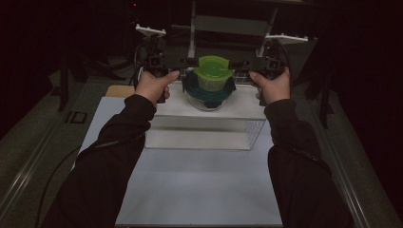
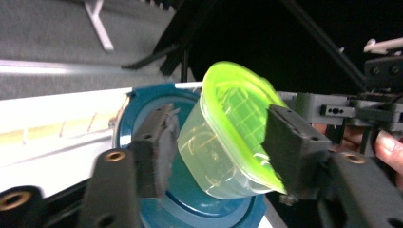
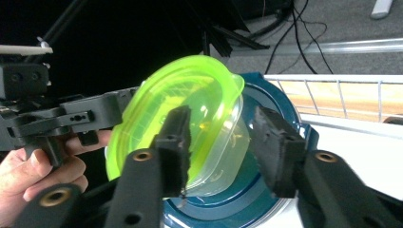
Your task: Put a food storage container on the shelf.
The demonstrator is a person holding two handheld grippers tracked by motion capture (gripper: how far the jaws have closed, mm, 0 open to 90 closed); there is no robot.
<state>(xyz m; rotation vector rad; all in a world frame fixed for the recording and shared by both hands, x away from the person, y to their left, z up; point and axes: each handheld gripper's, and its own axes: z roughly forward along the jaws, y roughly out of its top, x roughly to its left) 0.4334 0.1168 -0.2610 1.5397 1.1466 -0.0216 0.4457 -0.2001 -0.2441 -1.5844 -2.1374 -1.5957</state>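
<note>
Dark workshop surroundings frame a pale table [image 1: 199,190], where a person's two hands bring a pair of black two-jaw tools together from either side over a clear plastic box [image 1: 204,126]. On that box stands a round glass bowl with a dark teal lid [image 1: 207,92], and on the lid sits a small clear plastic tub with a lime-green lid [image 1: 214,71], tipped so its green top leans away from upright. The left gripper [image 2: 216,142] and the right gripper [image 3: 221,142] both straddle the tub with jaws parted; the pads stand close beside its walls, with no firm squeeze visible. The stacking looks done, the tub already set on the teal lid. What seems left is to draw both tools clear and perhaps straighten the leaning tub.
</note>
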